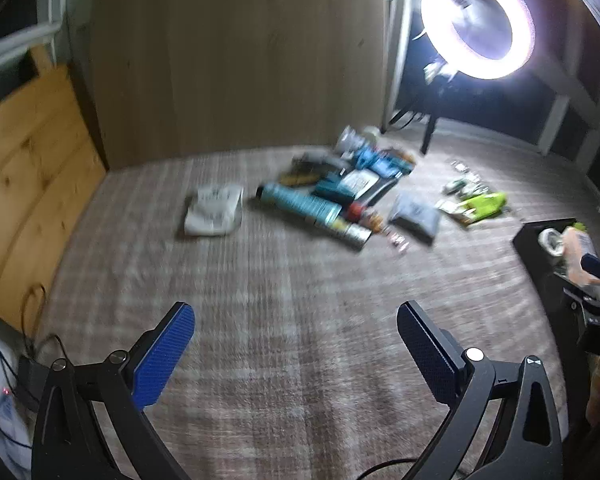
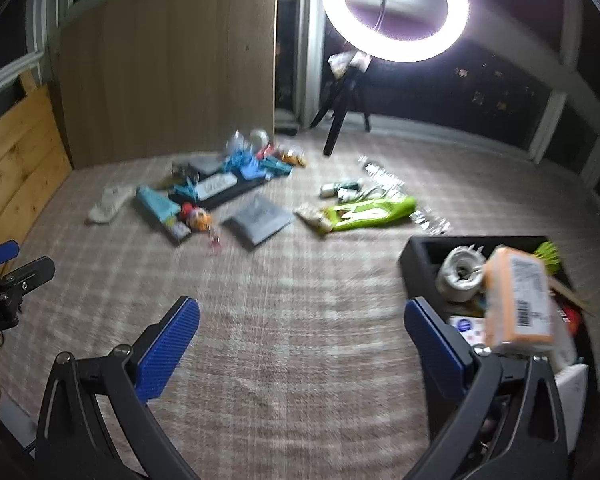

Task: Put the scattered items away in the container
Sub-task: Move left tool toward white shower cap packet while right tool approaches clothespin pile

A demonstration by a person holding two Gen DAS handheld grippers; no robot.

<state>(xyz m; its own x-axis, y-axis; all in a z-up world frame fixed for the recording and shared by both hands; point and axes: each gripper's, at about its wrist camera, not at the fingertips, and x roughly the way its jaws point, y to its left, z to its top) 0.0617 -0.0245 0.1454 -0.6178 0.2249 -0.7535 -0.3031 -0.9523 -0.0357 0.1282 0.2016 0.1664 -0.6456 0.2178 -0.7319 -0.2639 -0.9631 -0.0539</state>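
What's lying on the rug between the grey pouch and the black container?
Only bare rug, as the right wrist view shows. The grey pouch and black container sit apart; the green packet lies farther back.

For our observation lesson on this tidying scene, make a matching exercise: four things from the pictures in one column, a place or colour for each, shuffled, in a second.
Things
1. orange packet
2. grey pouch
3. ring light
4. white packet

Descriptions
A. glowing on a tripod at the far edge of the rug
B. sticking up out of the black container
C. lying flat left of the lime-green bag
D. lying left of the main pile, apart from it

Pairs: 1-B, 2-C, 3-A, 4-D
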